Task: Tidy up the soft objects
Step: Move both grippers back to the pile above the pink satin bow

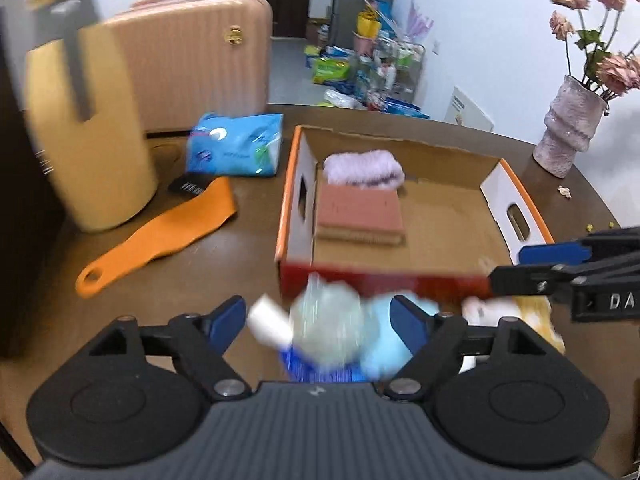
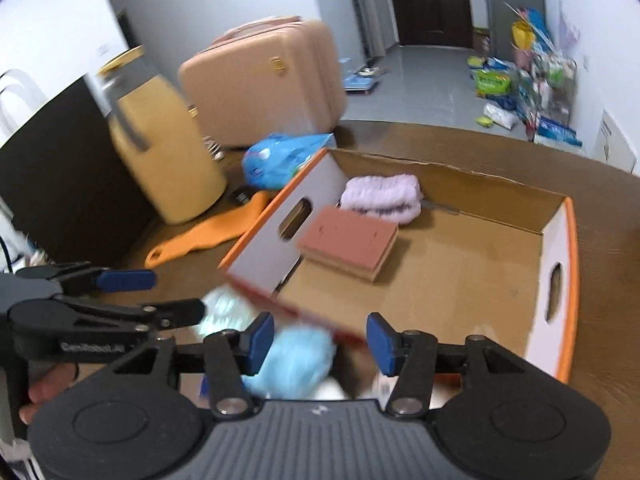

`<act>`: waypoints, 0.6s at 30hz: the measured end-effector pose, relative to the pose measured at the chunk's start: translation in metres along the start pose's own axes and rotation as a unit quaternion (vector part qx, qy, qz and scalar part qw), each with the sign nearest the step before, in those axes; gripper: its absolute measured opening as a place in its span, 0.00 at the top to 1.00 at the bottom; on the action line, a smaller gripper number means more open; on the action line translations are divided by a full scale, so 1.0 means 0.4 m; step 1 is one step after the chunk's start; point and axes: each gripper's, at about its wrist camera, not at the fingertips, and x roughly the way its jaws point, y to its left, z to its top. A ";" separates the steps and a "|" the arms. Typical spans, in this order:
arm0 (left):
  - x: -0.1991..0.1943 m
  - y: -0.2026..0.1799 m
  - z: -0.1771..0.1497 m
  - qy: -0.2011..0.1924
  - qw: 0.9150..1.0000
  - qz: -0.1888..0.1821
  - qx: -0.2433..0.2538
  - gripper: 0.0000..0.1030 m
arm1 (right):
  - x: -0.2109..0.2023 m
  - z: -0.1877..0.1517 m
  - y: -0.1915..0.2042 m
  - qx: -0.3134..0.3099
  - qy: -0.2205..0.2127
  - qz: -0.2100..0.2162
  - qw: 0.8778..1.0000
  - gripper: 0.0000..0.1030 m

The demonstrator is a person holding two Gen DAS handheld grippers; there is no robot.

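Nearest, the left gripper (image 1: 320, 318) has its blue fingers (image 1: 228, 314) spread wide, w/ nothing pressed between them. Just below sits a blurred heap of soft things on the desk (image 1: 240, 248): a crinkly clear-wrapped bundle (image 1: 326, 320) w/ a white tag, a pale blue fluffy piece (image 2: 296, 360), and sth cream-and-yellow at right, too blurred to name. The right gripper (image 2: 320, 338) hovers over the same heap, fingers part open, gripping nothing.

These look light, squashy, non-fragile; the wrap is prob. slippery, so pinch the fluffy bulk mid-body, not the film.

Just beyond the heap is the cardboard box (image 1: 448, 216), orange-rimmed w/ hand slots. Inside, at its far left, lie a pink sponge block (image 1: 358, 210) and a lilac plush towel (image 1: 364, 168), touching. Most of the floor is bare.

Left of the box: an orange strap, a blue tissue pack, a yellow jug. Far right: a vase of flowers.
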 end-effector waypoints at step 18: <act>-0.240 -0.149 -0.485 -0.055 0.996 -0.027 -0.064 0.10 | -0.188 -0.419 0.053 -0.090 0.037 -0.018 0.995 0.49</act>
